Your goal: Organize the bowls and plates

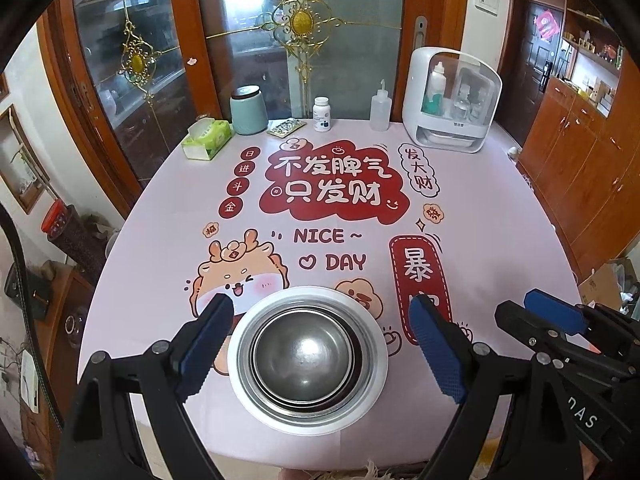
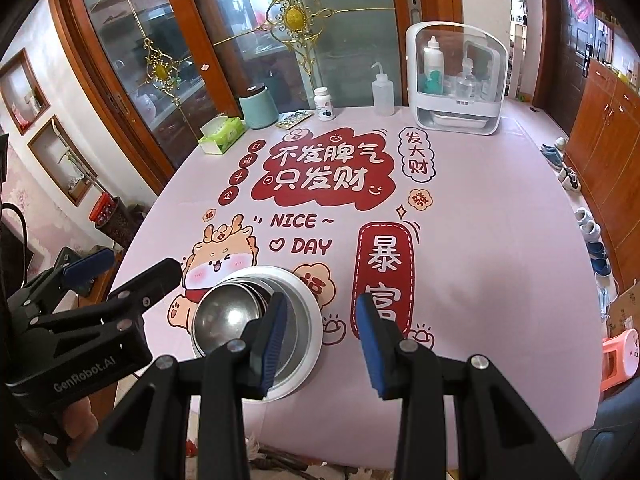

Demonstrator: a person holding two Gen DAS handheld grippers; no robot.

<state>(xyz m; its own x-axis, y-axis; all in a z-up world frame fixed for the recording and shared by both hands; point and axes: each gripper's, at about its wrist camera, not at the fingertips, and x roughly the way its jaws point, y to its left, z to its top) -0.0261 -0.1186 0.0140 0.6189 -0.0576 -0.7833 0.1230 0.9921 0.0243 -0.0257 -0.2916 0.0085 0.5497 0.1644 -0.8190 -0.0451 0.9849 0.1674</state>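
Several nested steel bowls (image 1: 306, 354) sit inside a white bowl (image 1: 374, 344) near the front edge of the pink printed tablecloth (image 1: 168, 264). My left gripper (image 1: 320, 302) is open wide, with one blue pad on each side of the stack and neither touching it. In the right wrist view, the steel bowls (image 2: 224, 316) and white bowl (image 2: 310, 312) lie left of my right gripper (image 2: 321, 302), partly behind its left finger. That gripper is open with only tablecloth between its pads. Each gripper shows in the other's view: the right gripper (image 1: 528, 308), the left gripper (image 2: 144, 262).
Along the table's far edge stand a green tissue box (image 1: 206, 138), a teal canister (image 1: 248, 110), a blister pack (image 1: 286, 127), a pill bottle (image 1: 322, 114), a squeeze bottle (image 1: 380, 114) and a white storage case (image 1: 452, 100). A pink stool (image 2: 620, 356) stands at the right.
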